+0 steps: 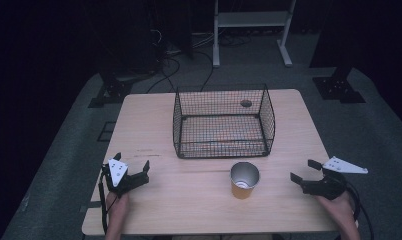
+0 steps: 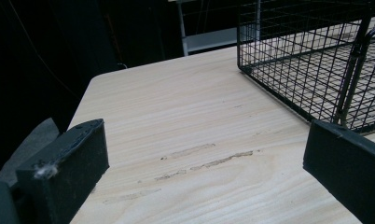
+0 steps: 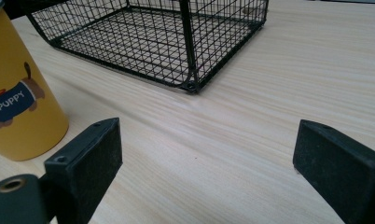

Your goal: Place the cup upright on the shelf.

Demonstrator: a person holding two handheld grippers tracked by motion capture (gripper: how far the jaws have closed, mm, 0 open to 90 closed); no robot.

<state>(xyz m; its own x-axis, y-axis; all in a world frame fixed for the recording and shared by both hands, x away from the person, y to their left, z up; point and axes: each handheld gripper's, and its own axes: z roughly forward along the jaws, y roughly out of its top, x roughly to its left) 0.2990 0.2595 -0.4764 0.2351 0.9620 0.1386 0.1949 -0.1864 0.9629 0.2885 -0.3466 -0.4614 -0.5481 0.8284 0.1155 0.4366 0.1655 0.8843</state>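
- While both tools rest low over the near part of the table, the left gripper (image 1: pixel 132 166) has its jaws spread wide with nothing between them; in the left gripper view only bare wood with a few scuff marks (image 2: pixel 204 161) lies in the gap.
- The right gripper (image 1: pixel 304 171) also has its jaws wide apart and holds nothing; in the right gripper view plain wood grain shows between its two black jaws.
- A hand (image 1: pixel 117 205) grips the left gripper from below at the near left edge, and the other hand (image 1: pixel 339 206) grips the right gripper at the near right corner. Each gripper carries a pale three-cornered plate on top.
- Between the two grippers, nearer the right one but well apart from both, a yellow cup (image 1: pixel 244 180) stands upright on the table, open at the top, with a shiny inside. In the right gripper view its side shows a cartoon dog in a blue coat marked "PUPPY" (image 3: pixel 10 102).
- Just beyond the cup, apart from it, sits a black wire basket (image 1: pixel 224 121) in the middle of the table, open at the top; nothing can be made out inside it.
- The table (image 1: pixel 154 115) is light wood with rounded corners, and a small dark round spot (image 1: pixel 246 103) shows near its far edge behind the basket.
- Beyond the table lie grey floor, dark cables and the legs of a white frame (image 1: pixel 251 30).
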